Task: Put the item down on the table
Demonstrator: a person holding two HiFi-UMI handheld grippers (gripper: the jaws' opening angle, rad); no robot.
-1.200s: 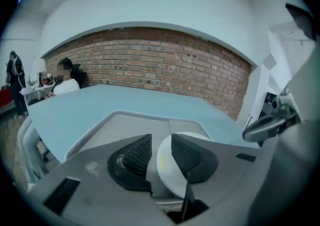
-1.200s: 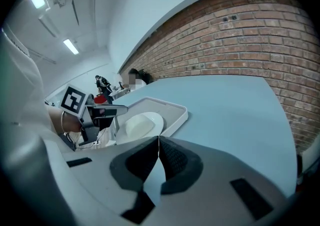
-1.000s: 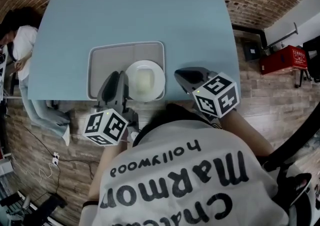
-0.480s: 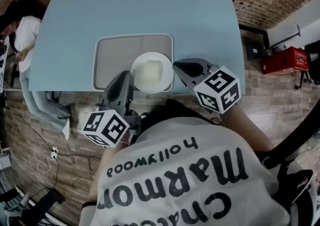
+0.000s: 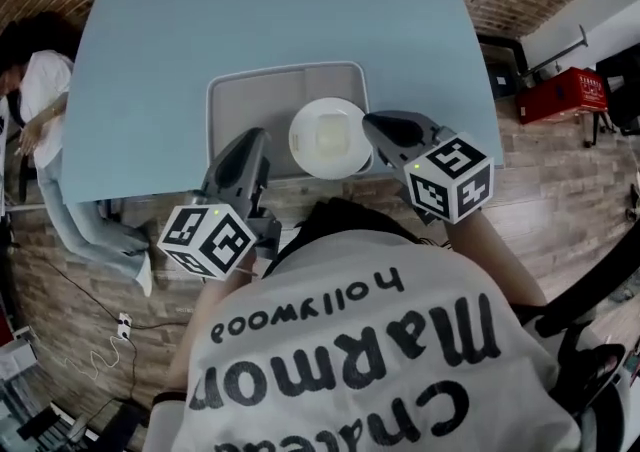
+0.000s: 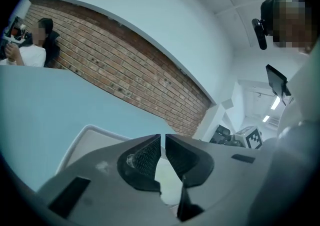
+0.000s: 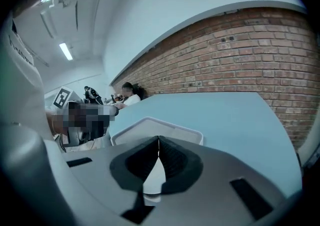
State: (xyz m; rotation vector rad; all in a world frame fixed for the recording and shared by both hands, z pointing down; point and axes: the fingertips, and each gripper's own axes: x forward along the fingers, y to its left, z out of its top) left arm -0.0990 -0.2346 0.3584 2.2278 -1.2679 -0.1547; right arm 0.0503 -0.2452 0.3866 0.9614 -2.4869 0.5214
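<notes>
A grey tray [image 5: 250, 100] carries a white bowl [image 5: 328, 137] and lies at the near edge of the light blue table [image 5: 280, 10]. Whether it rests on the table or hangs just above it, I cannot tell. My left gripper [image 5: 250, 147] is shut on the tray's near left rim, and my right gripper [image 5: 374, 130] is shut on its near right corner beside the bowl. In the left gripper view the left gripper [image 6: 163, 137] has its jaws together, with the tray [image 6: 90, 140] beyond. The right gripper view shows the right gripper [image 7: 158, 140] with jaws together and the tray [image 7: 150, 125] ahead.
A person in a white top [image 5: 40, 90] stands at the table's left side. A red box [image 5: 560, 95] sits on the brick floor to the right. The table stretches wide beyond the tray.
The tray with the bowl has shifted to the right and a little farther over the table, both grippers moving with it and staying shut.
</notes>
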